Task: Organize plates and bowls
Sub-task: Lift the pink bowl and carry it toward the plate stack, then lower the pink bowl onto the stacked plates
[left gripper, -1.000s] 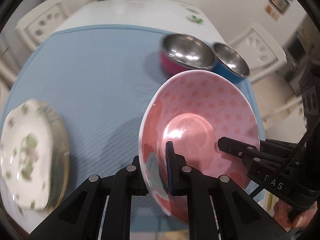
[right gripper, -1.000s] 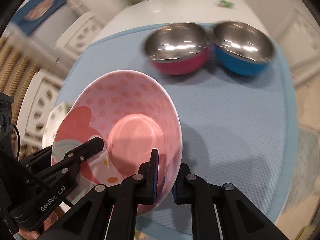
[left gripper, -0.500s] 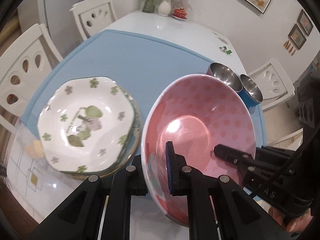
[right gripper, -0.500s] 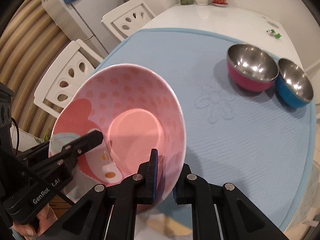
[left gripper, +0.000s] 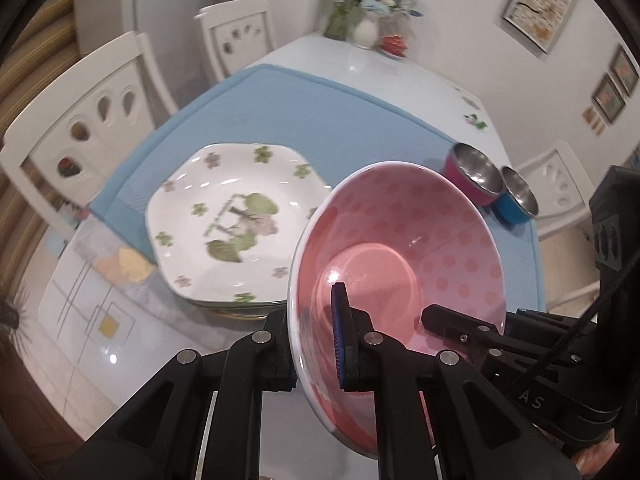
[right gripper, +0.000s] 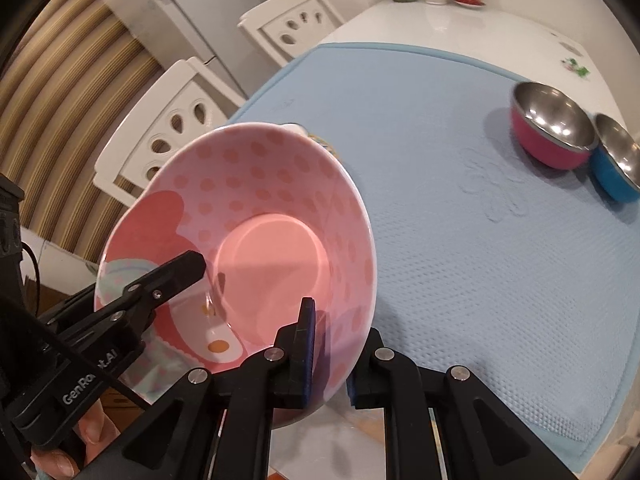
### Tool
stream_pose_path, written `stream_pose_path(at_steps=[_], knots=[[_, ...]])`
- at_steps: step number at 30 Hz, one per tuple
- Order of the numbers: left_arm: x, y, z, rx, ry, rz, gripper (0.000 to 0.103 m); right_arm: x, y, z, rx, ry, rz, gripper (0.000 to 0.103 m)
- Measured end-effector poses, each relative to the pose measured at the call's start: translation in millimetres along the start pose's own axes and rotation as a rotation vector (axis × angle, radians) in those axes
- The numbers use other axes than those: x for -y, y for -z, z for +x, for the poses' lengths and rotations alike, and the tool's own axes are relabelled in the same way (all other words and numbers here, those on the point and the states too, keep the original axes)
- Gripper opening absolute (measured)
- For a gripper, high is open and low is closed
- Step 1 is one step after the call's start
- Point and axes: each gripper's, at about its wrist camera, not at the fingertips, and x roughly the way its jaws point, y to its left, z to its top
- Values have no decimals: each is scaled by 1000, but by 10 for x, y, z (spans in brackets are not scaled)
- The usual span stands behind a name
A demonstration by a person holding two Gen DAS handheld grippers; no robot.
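A pink polka-dot bowl [left gripper: 400, 248] hangs tilted in the air, held by both grippers. My left gripper [left gripper: 312, 344] is shut on its near-left rim, one pad inside and one outside. My right gripper [right gripper: 332, 356] is shut on the opposite rim of the same pink bowl [right gripper: 260, 220]. Each gripper's fingers show in the other's view. A stack of white floral plates [left gripper: 228, 220] lies just left of and below the bowl, at the mat's near corner. In the right wrist view the bowl hides almost all of the stack.
A steel bowl with a pink shell [right gripper: 552, 132] and one with a blue shell [right gripper: 616, 164] stand side by side at the far right of the blue mat [right gripper: 440, 160]. White chairs [left gripper: 80, 120] line the table's left side. A flower vase [left gripper: 366, 28] stands at the far end.
Both grippers have carried the pink bowl leftward, away from the steel bowls and up beside the plate stack. The stack has come from the left edge toward the middle of the left wrist view.
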Motion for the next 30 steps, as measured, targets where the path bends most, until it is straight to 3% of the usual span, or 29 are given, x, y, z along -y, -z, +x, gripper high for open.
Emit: stream_pose_path(at_steps=[5,15,20,30], knots=[[-216,-127,-14,4,6,-47,10,-206,-149,98,0,0,-43,12],[-473,-440,185,-28,45,58,10,-363,-514,297,14,34,7,12],[-741,-558,393,-96,117,82,10,-496,-679,474,1,89,42,12],[-1094,-778,758,-185,175,151,10,-615,-794,958,-61,109,144,12]])
